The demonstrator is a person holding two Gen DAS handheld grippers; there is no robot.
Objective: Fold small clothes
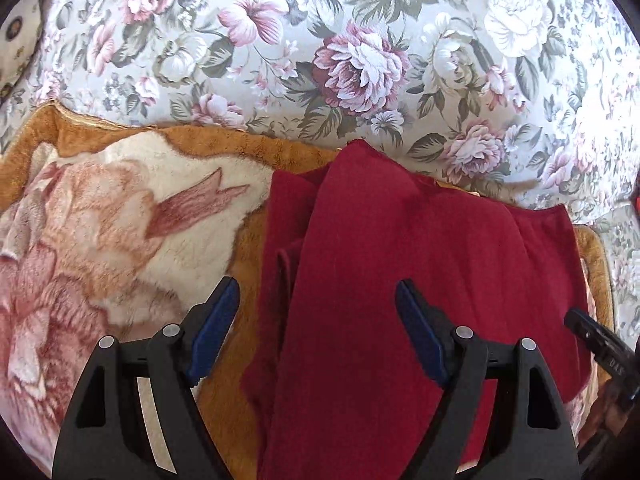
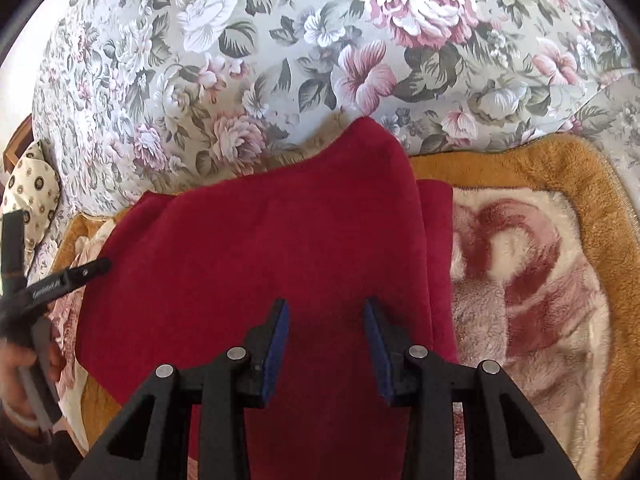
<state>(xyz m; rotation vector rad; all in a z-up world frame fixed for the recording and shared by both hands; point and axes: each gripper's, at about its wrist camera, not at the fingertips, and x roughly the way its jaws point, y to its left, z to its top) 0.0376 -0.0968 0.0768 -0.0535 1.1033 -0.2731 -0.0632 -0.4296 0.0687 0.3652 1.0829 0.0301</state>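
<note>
A dark red garment (image 1: 400, 264) lies spread on a plush orange and cream blanket (image 1: 120, 208), with a folded layer running up its middle to a point at the far edge. It also shows in the right wrist view (image 2: 280, 240). My left gripper (image 1: 316, 292) is open and empty, hovering over the garment's left edge. My right gripper (image 2: 326, 308) is open and empty above the garment's near middle. The right gripper's tip also shows at the right edge of the left wrist view (image 1: 596, 340); the left gripper shows at the left of the right wrist view (image 2: 64, 276).
The blanket (image 2: 540, 280) lies on a floral-print bedspread (image 1: 360, 40) that fills the far half of both views (image 2: 280, 60). A cream patterned cushion (image 2: 34, 188) sits at the far left. A hand (image 2: 20, 364) holds the left gripper.
</note>
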